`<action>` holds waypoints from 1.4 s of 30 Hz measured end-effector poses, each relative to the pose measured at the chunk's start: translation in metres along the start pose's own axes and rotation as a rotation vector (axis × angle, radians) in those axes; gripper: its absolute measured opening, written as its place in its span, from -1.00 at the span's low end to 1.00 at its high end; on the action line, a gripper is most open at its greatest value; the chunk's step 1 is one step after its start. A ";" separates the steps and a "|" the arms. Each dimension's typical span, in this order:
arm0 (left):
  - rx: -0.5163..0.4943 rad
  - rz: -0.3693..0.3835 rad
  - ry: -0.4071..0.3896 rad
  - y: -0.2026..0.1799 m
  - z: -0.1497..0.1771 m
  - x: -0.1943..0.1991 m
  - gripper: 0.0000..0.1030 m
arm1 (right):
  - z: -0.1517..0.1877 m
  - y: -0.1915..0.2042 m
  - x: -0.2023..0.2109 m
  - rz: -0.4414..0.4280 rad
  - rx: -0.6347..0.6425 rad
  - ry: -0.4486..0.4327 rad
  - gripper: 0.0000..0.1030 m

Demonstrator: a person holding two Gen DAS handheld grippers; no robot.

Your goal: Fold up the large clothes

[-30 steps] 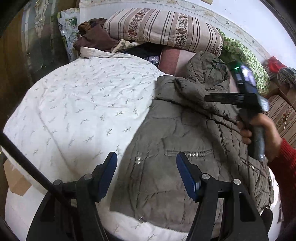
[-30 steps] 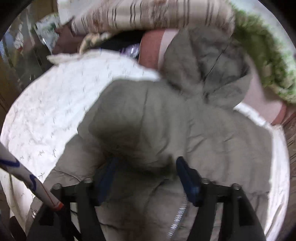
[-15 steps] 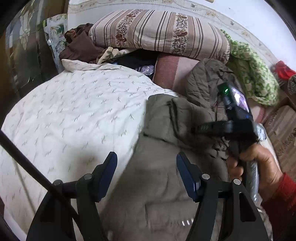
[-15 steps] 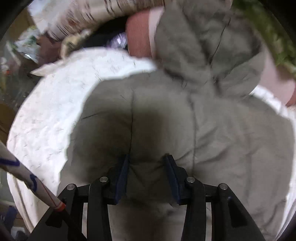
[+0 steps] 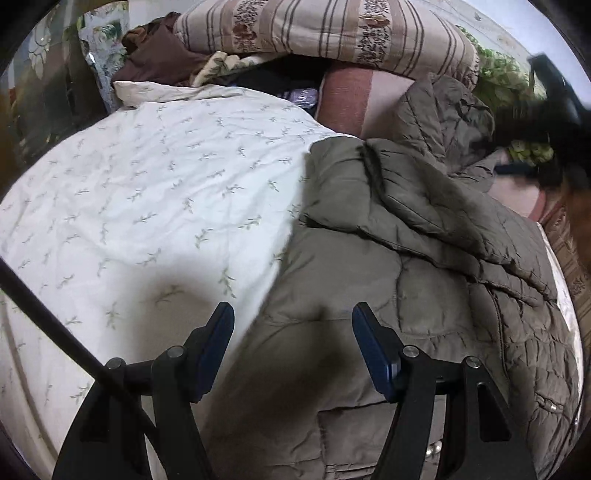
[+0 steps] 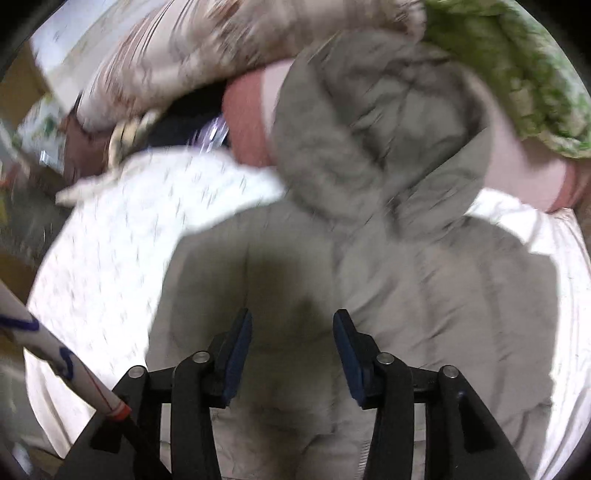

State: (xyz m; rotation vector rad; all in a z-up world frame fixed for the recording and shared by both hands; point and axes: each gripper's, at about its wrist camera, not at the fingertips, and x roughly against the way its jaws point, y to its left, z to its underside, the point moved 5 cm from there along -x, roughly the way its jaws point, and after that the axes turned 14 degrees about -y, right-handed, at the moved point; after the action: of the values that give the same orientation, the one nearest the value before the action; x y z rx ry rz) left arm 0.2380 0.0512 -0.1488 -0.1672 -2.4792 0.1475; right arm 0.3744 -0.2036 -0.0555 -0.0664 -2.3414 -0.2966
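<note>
An olive-grey quilted jacket [image 5: 417,280] lies on the white leaf-print bedspread [image 5: 155,192], hood toward the pillows, one sleeve [image 5: 413,206] folded across its body. My left gripper [image 5: 293,332] hovers open just over the jacket's left edge, with nothing pinched. The right gripper [image 5: 546,110] shows as a dark blur at the upper right of the left wrist view. In the blurred right wrist view the right gripper [image 6: 291,339] hangs above the jacket's back [image 6: 369,280], below the hood [image 6: 373,122]. Its jaws are opening and no cloth is pressed between the pads.
Striped pillows [image 5: 332,29], a pink bolster [image 5: 347,99], a brown garment [image 5: 159,59] and a green patterned cloth [image 5: 502,70] are piled at the head of the bed. A dark cable [image 5: 55,325] crosses the lower left. A striped rug [image 5: 569,258] lies past the bed's right edge.
The left gripper came lower and closer over the jacket's left side. The right gripper narrowed, then widened, and swung from mid-right to the upper right. A sleeve now lies across the jacket.
</note>
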 end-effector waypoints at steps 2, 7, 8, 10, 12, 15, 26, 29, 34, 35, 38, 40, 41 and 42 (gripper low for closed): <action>-0.006 0.013 0.008 -0.002 0.003 0.000 0.27 | -0.031 -0.013 0.008 0.032 -0.054 -0.033 0.15; 0.000 0.067 0.031 -0.006 0.001 -0.004 0.27 | -0.105 -0.035 0.000 0.082 -0.209 -0.118 0.45; 0.000 0.074 0.034 -0.007 0.001 -0.005 0.27 | -0.119 -0.037 -0.005 0.081 -0.247 -0.134 0.46; -0.002 0.088 0.043 -0.008 0.000 -0.009 0.27 | -0.148 -0.040 -0.017 0.079 -0.317 -0.168 0.55; -0.012 0.095 0.056 -0.008 0.000 -0.013 0.27 | -0.174 -0.040 -0.034 0.077 -0.357 -0.191 0.62; -0.007 0.094 0.075 -0.006 0.002 -0.021 0.27 | -0.203 -0.036 -0.062 0.110 -0.366 -0.206 0.64; 0.064 0.111 0.155 0.002 0.010 -0.037 0.27 | -0.197 -0.043 -0.128 0.150 -0.343 -0.121 -0.84; 0.063 0.114 0.147 0.001 0.006 -0.033 0.27 | -0.187 -0.029 -0.092 0.172 -0.221 -0.149 -0.86; 0.085 0.114 0.114 0.008 -0.004 -0.022 0.27 | -0.151 -0.006 -0.007 0.130 -0.123 -0.159 -0.87; 0.092 0.109 0.103 0.012 -0.007 -0.018 0.27 | -0.140 -0.001 0.013 0.115 -0.102 -0.154 -0.88; 0.119 0.107 0.086 0.024 -0.010 -0.009 0.27 | -0.102 0.015 0.070 0.074 -0.041 -0.149 -0.88; 0.134 0.098 0.074 0.031 -0.012 -0.004 0.27 | -0.069 0.023 0.104 0.057 -0.008 -0.142 -0.89; 0.138 0.094 0.068 0.034 -0.013 -0.001 0.27 | -0.048 0.026 0.119 0.048 0.009 -0.136 -0.88; 0.144 0.089 0.058 0.037 -0.015 0.001 0.27 | -0.028 0.028 0.132 0.038 0.020 -0.129 -0.88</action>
State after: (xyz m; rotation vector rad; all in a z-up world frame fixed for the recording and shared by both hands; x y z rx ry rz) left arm 0.2489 0.0890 -0.1419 -0.2174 -2.3937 0.3522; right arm 0.3038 -0.1878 0.0615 -0.1235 -2.4679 -0.2561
